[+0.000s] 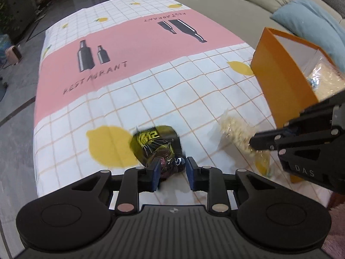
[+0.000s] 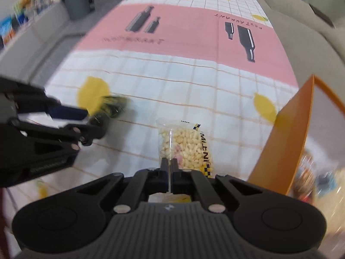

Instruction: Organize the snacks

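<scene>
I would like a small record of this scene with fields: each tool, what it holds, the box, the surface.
left tool: around the dark snack pack, not fully shut
right tool: shut on the clear puffed snack bag
orange box: open, snacks inside, at the right
surface: tablecloth with lemons and bottles
</scene>
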### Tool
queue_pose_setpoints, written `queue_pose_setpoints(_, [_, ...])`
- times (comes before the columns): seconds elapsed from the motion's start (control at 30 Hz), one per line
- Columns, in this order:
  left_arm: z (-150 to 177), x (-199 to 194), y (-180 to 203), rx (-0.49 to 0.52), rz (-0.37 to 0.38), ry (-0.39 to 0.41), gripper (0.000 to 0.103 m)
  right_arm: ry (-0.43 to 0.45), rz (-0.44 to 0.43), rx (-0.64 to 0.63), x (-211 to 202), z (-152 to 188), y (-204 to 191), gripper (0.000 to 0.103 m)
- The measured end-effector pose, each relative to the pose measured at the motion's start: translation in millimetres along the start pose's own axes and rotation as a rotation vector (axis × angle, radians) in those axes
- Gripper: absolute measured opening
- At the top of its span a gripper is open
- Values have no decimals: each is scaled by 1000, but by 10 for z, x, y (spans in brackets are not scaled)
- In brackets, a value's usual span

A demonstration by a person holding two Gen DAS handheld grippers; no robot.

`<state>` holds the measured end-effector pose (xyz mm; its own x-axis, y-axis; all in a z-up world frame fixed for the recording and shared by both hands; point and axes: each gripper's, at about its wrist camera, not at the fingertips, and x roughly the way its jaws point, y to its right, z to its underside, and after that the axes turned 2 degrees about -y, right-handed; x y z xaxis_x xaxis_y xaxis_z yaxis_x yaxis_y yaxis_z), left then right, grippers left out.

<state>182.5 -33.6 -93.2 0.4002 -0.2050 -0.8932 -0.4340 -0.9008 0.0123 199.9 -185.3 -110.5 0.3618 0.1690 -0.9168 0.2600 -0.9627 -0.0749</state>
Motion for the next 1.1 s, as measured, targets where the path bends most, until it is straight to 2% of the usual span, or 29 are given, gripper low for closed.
queue_pose_setpoints(0.13, [164, -173, 13, -14, -4, 8, 21, 32, -82, 96, -173, 213, -97, 0])
queue_pose_setpoints(0.3, [375, -266, 32, -5, -16, 19, 21, 44, -131, 138, -297, 480, -254, 0])
queue_pose_setpoints(0.6, [533, -322, 80, 39, -13, 6, 26, 101, -124, 78, -170, 858, -540, 0])
queue_pose_setpoints(0.67, [547, -310, 70, 39, -6, 3, 28, 125, -100, 66, -139, 909, -583, 8])
queue_pose_setpoints(0.7, [555, -304, 65, 40, 2, 8, 30, 143, -82, 61, -143, 940, -600, 23])
queue_pose_setpoints(0.73, [566, -298, 64, 43, 11, 14, 32, 162, -72, 60, -150, 970, -608, 50])
queue_pose_setpoints(0.77, [570, -285, 61, 46, 19, 15, 36, 182, -65, 64, -155, 996, -605, 63])
queue_pose_setpoints(0.8, [573, -264, 55, 48, 21, 13, 40, 208, -54, 69, -165, 1024, -609, 83])
queue_pose_setpoints(0.83, [572, -241, 52, 50, 20, 9, 41, 235, -43, 70, -171, 1055, -611, 92])
queue_pose_setpoints(0.93, [565, -159, 34, 55, 19, -13, 42, 285, 16, 30, -112, 1085, -637, 95])
queue_pose_setpoints(1.0, [564, -121, 30, 68, 22, -20, 42, 272, 53, -14, -5, 1045, -650, 96])
queue_pose_setpoints(1.1, [559, -65, 22, 101, 19, -27, 44, 217, 53, -44, 181, 991, -638, 96])
